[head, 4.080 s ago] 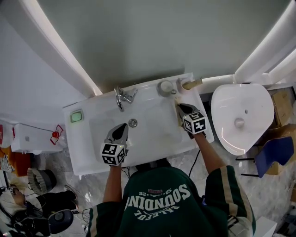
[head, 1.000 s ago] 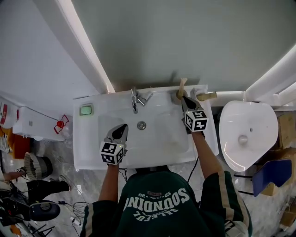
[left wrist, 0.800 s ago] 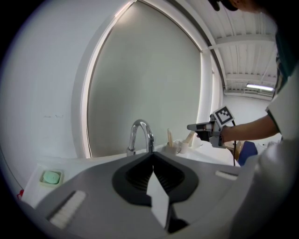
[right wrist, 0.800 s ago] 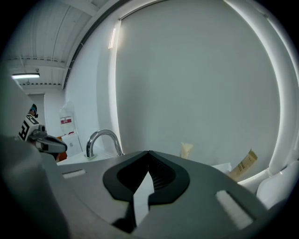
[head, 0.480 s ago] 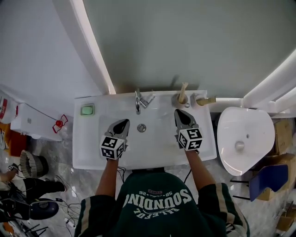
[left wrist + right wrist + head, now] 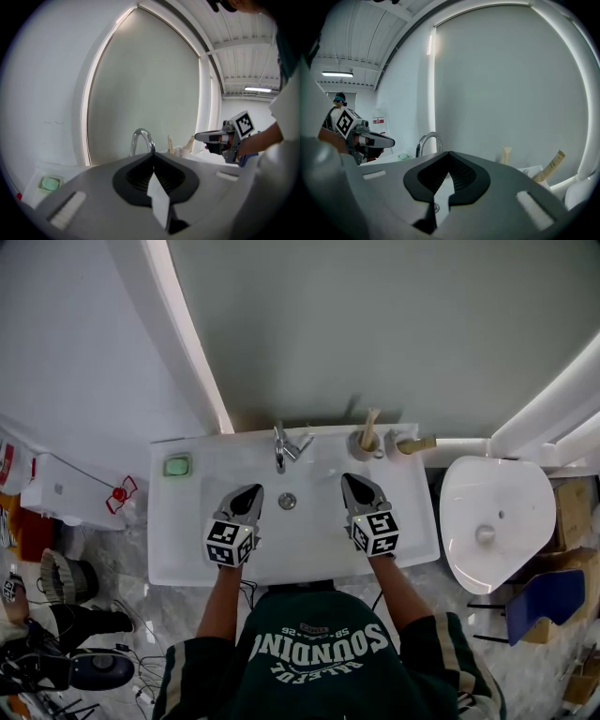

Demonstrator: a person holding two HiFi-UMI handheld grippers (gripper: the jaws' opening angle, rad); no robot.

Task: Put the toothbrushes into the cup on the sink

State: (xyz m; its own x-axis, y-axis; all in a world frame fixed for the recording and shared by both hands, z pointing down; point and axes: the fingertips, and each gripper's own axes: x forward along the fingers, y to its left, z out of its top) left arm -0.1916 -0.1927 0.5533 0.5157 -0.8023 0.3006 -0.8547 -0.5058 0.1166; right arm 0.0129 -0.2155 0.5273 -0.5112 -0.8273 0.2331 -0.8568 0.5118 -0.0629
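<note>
Both your tongs hover over the sink [image 6: 187, 549] basin, apart from everything. The left tongs [image 6: 249, 493] sit at 9 o'clock of the drain [image 6: 287, 501] and the right tongs [image 6: 351, 483] at 3 o'clock. Each pair is pressed together at the tips with nothing between them, which each gripper view confirms. That reads as a parked pose: clear of the back ledge, not reaching for anything.

Containers are on the back rim, at 1 o'clock from the drain and right of the tap [image 6: 280, 442]. The cup [image 6: 357, 443] has one toothbrush [image 6: 371, 424] standing nearly upright in it. Just beside it, at 3 o'clock, a second holder [image 6: 393, 441] has a second toothbrush [image 6: 419, 442] that tilts hard out to the right. It looks lodged in there, but I can't tell how deep. The green soap [image 6: 175, 465] sits on the rim at 10 o'clock.

My guess is that the cup job is done or nearly so. If that tilted one counts, your right tongs are the nearer pair.
</note>
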